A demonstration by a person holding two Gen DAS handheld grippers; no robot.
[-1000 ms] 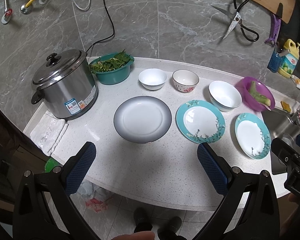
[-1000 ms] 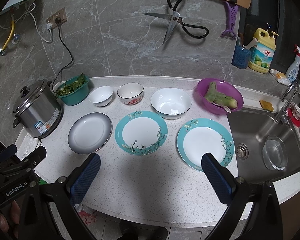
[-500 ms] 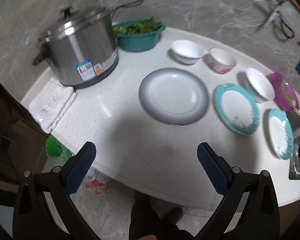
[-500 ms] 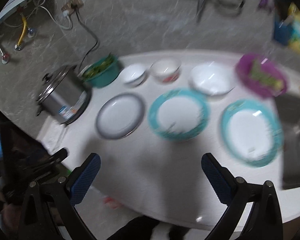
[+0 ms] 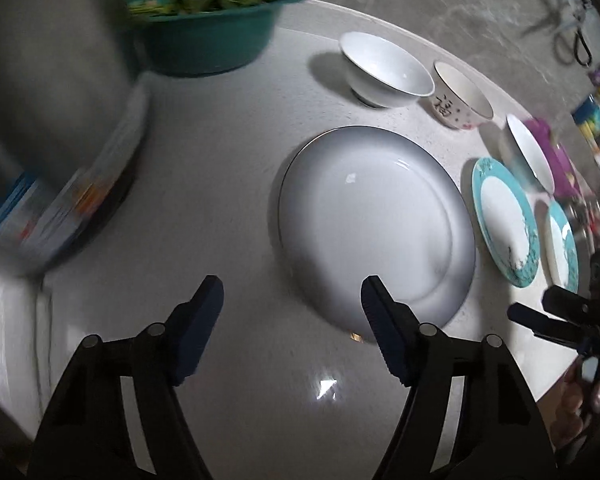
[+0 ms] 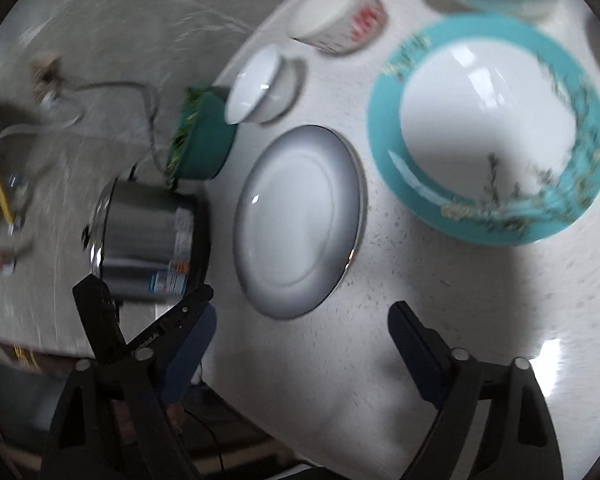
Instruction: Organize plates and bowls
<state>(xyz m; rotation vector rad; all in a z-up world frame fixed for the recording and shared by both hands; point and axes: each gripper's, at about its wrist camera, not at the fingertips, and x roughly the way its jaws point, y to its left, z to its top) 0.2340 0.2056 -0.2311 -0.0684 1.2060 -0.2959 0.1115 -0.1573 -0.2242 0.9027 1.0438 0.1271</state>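
A grey-rimmed white plate (image 5: pixel 372 220) lies on the white counter (image 5: pixel 228 184). My left gripper (image 5: pixel 291 294) hovers at its near edge with its jaws closing, and its pads press on nothing. My right gripper (image 6: pixel 302 320) is just short of the same plate (image 6: pixel 300 220), rolled sideways, jaws closing with only bare counter between them. Beyond the plate stand a small white bowl (image 5: pixel 384 68), a patterned bowl (image 5: pixel 460 100) and a larger white bowl (image 5: pixel 530 156). A teal-rimmed plate (image 6: pixel 488 128) lies to its right, and a second teal plate (image 5: pixel 560 248) beyond that.
A steel rice cooker (image 5: pixel 52 120) stands close on the left, with a green basin of leaves (image 5: pixel 204 28) behind it. A purple bowl (image 5: pixel 556 148) sits far right. The counter's front edge (image 6: pixel 260 420) is right under the right gripper. Each gripper shows in the other's view.
Both grippers have dropped from high above the counter down to the grey-rimmed plate. Both pairs of jaws have narrowed. The right gripper's view has rolled sideways.
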